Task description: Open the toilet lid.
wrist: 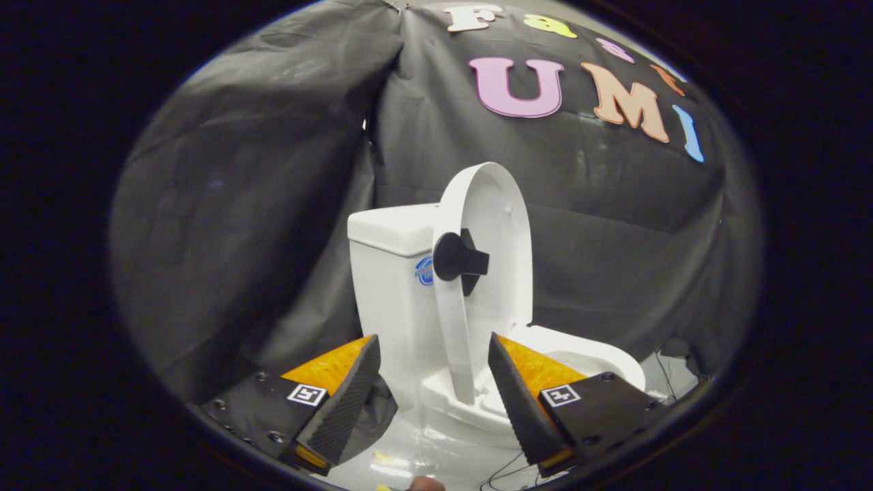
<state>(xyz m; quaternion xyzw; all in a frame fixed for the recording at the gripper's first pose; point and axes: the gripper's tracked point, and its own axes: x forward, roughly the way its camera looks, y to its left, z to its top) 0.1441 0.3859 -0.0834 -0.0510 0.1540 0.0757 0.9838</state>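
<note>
Black cloth drapes behind the toilet [409,300], whose base is partly hidden by the tongs [433,382]. Its lid [487,273] stands upright against the tank, a black knob [455,258] on its edge. Spread tongs hover just before it, gripping nothing.

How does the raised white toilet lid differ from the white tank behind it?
The thin, oval white toilet lid stands upright and edge-on; the white tank is a boxy block. The lid carries a black knob; the tank bears a small blue sticker. Both are glossy white. The tool is open, its fingers either side of the lid's lower edge.
</note>
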